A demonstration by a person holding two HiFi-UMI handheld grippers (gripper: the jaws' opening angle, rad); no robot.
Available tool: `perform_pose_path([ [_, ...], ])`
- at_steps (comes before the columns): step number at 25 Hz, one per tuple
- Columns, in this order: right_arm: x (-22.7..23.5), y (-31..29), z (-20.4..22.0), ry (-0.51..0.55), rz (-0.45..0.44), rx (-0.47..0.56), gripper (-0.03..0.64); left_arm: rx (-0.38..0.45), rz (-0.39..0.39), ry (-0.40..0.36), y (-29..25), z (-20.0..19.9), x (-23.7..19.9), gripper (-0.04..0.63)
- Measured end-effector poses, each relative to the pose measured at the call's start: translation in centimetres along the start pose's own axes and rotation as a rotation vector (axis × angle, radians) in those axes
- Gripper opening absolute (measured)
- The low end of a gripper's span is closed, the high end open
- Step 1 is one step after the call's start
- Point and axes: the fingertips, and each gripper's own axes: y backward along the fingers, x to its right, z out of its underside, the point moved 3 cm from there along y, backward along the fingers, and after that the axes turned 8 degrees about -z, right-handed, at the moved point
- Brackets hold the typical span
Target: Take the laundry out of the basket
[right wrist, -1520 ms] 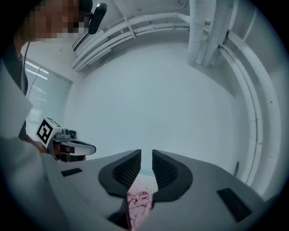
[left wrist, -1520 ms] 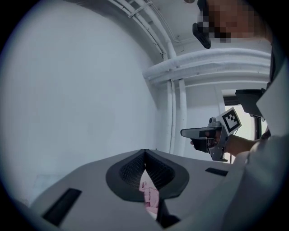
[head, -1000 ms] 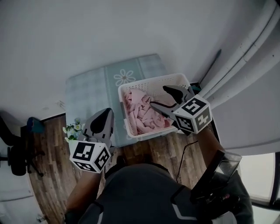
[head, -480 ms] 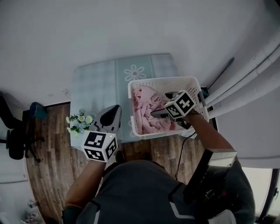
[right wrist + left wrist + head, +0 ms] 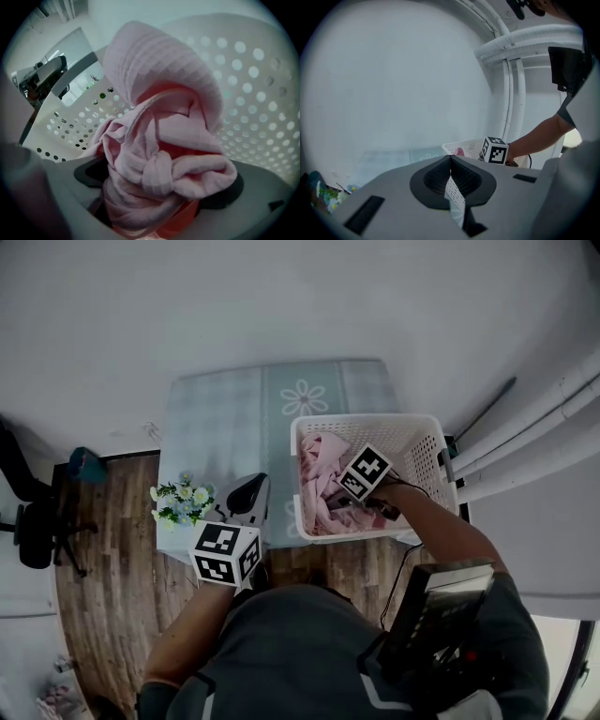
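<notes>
A white perforated basket (image 5: 370,420) stands on the table's right part with pink laundry (image 5: 319,460) heaped in it. My right gripper (image 5: 342,505) points steeply down into the basket. Its jaws have just been opening and stand wide, with a knotted bunch of the pink laundry (image 5: 159,154) between them; the pads are not seen pressing on it. The basket wall (image 5: 253,93) rises close behind. My left gripper (image 5: 251,488) hovers left of the basket at the table's front edge, shut and empty (image 5: 450,161). Its view shows the basket (image 5: 464,148) and the right gripper's cube (image 5: 494,150) beyond.
A pale blue checked cloth with a daisy print covers the table (image 5: 234,418). A small bunch of flowers (image 5: 178,502) sits at its front left corner, near my left gripper. White pipes (image 5: 534,427) run along the wall at right. An office chair (image 5: 33,531) stands on the wood floor at far left.
My right gripper has dropped from above the basket down into it, tipping downward, with its jaws spreading wider around the laundry. My left gripper has sunk a little.
</notes>
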Motion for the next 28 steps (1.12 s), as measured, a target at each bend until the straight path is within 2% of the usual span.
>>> perform_pose_path([
  [5, 0.3, -2.4, 0.5, 0.018, -0.04, -0.076, 0.563, -0.007, 0.001, -0.001, -0.3, 0.0, -0.6, 0.009],
  [12, 0.4, -4.5, 1.0, 0.101, -0.033, -0.168, 0.563, -0.029, -0.01, 0.021, -0.2, 0.9, -1.7, 0.009],
  [15, 0.7, -4.7, 1.1, 0.097, -0.056, -0.177, 0.563, -0.035, -0.008, 0.03, -0.3, 1.1, -2.0, 0.009],
  [20, 0.9, -4.6, 1.1, 0.095, -0.037, -0.185, 0.556, -0.034, -0.008, 0.041, -0.2, 1.3, -2.4, 0.009],
  [23, 0.5, -4.3, 1.0, 0.102, -0.01, -0.173, 0.502, -0.03, -0.004, 0.044, -0.2, 1.1, -2.7, 0.009],
  [26, -0.3, -3.9, 1.0, 0.114, 0.018, -0.134, 0.407, -0.015, -0.001, 0.051, -0.1, 0.8, -2.8, 0.009],
  [28, -0.5, -3.8, 1.0, 0.097, 0.013, -0.127, 0.369, -0.009, -0.001, 0.054, -0.1, 0.6, -2.8, 0.009],
])
